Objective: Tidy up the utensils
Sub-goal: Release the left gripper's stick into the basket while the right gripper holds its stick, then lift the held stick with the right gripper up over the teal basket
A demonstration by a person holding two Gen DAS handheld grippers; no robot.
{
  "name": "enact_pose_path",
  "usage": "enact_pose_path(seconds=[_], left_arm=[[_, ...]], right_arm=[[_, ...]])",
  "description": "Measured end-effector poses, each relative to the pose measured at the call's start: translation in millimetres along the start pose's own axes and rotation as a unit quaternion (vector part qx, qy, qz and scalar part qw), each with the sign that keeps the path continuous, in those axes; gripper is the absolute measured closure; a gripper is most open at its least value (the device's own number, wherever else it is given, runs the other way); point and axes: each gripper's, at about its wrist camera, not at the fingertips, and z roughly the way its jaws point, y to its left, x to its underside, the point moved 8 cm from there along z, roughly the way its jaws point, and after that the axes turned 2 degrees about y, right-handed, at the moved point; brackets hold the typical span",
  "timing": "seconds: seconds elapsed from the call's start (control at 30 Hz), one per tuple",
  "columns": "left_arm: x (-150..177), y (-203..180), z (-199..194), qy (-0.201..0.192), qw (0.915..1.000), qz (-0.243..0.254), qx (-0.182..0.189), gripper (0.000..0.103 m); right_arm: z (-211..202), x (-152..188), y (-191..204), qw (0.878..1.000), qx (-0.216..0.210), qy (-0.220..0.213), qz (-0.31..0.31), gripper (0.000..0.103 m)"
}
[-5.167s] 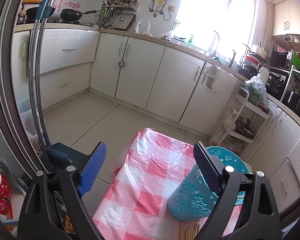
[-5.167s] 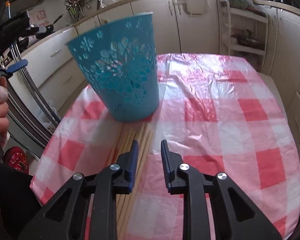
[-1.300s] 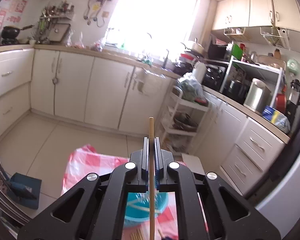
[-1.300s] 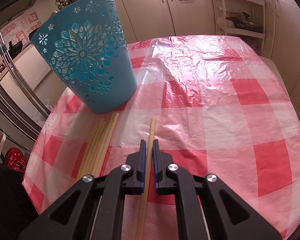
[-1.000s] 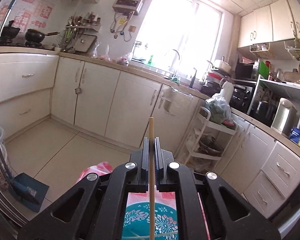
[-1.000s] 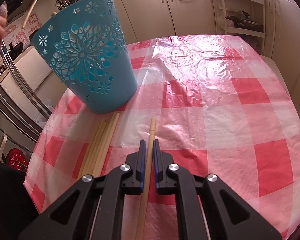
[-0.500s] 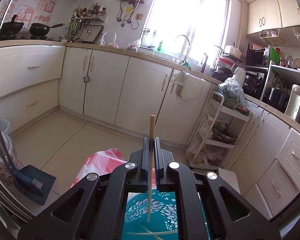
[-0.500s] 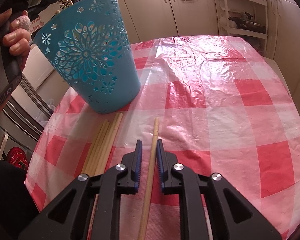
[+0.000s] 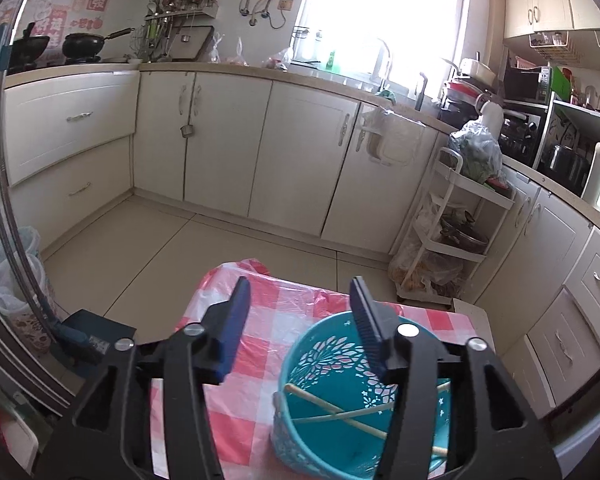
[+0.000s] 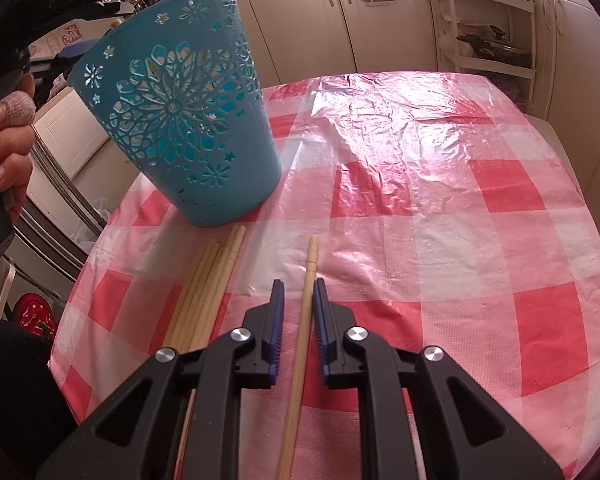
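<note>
A teal cut-out plastic basket [image 9: 332, 412] [image 10: 180, 120] stands on a red-and-white checked tablecloth [image 10: 440, 220]. Wooden chopsticks [image 9: 332, 406] lie crossed inside it. My left gripper [image 9: 300, 292] is open and empty above the basket's rim. My right gripper [image 10: 299, 285] is open low over the table, its jaws either side of a single chopstick [image 10: 306, 304] that lies on the cloth. A bundle of several chopsticks [image 10: 208, 292] lies to the left of it, just in front of the basket.
The table's left edge drops to the floor, where a dustpan [image 9: 88, 340] and bagged bins [image 9: 16, 280] stand. Cream cabinets [image 9: 260, 152] and a white rack trolley [image 9: 452, 232] line the far wall. A hand holding the left gripper [image 10: 8, 132] shows left of the basket.
My left gripper has opened and the chopstick it held has dropped into the basket. My right gripper has opened off the single chopstick, which stays on the cloth.
</note>
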Motion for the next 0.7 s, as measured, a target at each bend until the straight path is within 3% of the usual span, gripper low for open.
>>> enact_pose_path(seconds=[0.27,0.47,0.7], left_arm=[[1.5,52.8,-47.6,-0.018,0.9981,-0.056,-0.019,0.016],[14.4,80.0,-32.0,0.015,0.9945,-0.102,-0.019,0.014],[16.0,83.6,-27.7,0.019,0.9951,-0.096,-0.017,0.014]], right_arm=[[0.3,0.3,4.8,0.999,0.022,0.003,-0.023,0.088],[1.0,1.5,11.7,0.995,0.064,0.013,-0.073,0.091],[0.8,1.6,9.6,0.992,0.083,0.034,-0.086,0.091]])
